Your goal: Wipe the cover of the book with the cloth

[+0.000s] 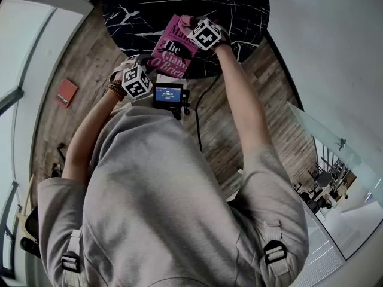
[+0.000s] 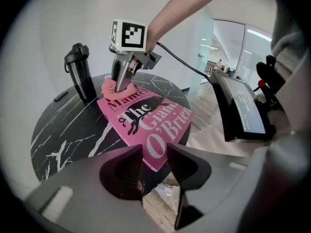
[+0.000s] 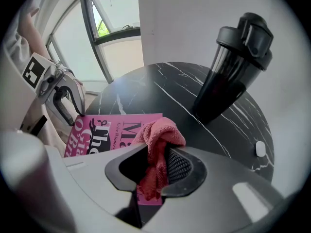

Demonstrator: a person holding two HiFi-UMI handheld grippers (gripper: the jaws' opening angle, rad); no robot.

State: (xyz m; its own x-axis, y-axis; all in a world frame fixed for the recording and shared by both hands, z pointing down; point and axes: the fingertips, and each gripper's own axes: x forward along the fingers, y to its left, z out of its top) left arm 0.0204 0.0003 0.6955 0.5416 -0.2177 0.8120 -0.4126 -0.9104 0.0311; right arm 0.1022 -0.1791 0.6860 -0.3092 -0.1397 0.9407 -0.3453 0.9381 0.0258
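Head view: your book [image 1: 175, 51] lies face up at the near edge of the dark tabletop [image 1: 131, 11].
Left gripper view: your left gripper [image 2: 155, 152] has its jaws apart and grips nothing. The book's near corner sits just past them.
Right gripper view: your right gripper [image 3: 158, 165] is clamped on the pink cloth [image 3: 160, 135], down at the book's far corner. A black bottle [image 3: 233, 67] stands nearby.
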